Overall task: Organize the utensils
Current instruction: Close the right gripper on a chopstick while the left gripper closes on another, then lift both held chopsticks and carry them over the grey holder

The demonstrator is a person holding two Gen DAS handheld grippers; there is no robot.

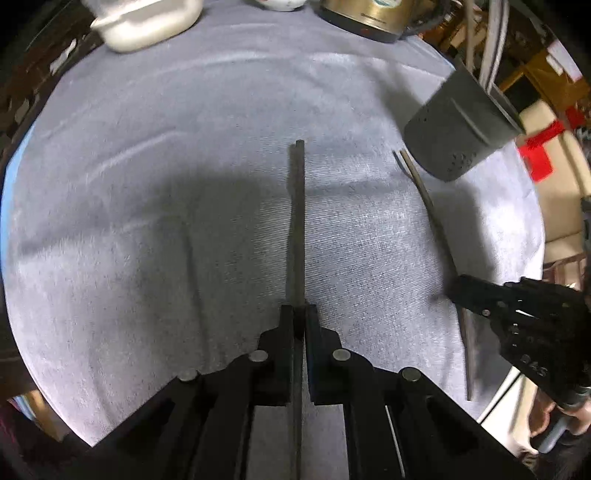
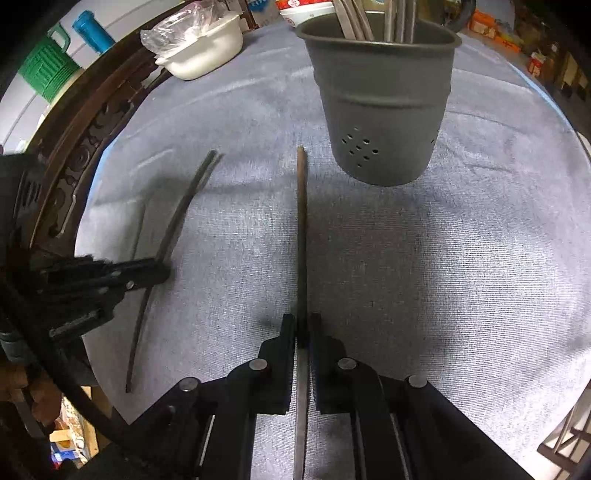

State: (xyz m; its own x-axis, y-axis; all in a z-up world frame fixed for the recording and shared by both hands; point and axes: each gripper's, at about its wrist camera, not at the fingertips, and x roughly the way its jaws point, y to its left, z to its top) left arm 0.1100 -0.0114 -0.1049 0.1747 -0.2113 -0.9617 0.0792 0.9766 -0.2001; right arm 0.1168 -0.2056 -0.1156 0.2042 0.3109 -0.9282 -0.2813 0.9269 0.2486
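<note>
My left gripper (image 1: 299, 314) is shut on a dark chopstick (image 1: 296, 221) that points forward over the grey cloth. My right gripper (image 2: 303, 321) is shut on a brown chopstick (image 2: 301, 229) whose tip points at the grey perforated utensil holder (image 2: 384, 110), which holds several utensils. In the left wrist view the holder (image 1: 458, 125) stands at the right, with the right gripper (image 1: 476, 295) and its chopstick (image 1: 428, 199) below it. In the right wrist view the left gripper (image 2: 159, 273) and its chopstick (image 2: 177, 218) are at the left.
A grey cloth (image 1: 166, 184) covers the round table. A white container (image 2: 203, 48) sits at the far left edge, a metal kettle (image 1: 369, 18) at the back. The carved wooden table rim (image 2: 85, 147) shows at the left.
</note>
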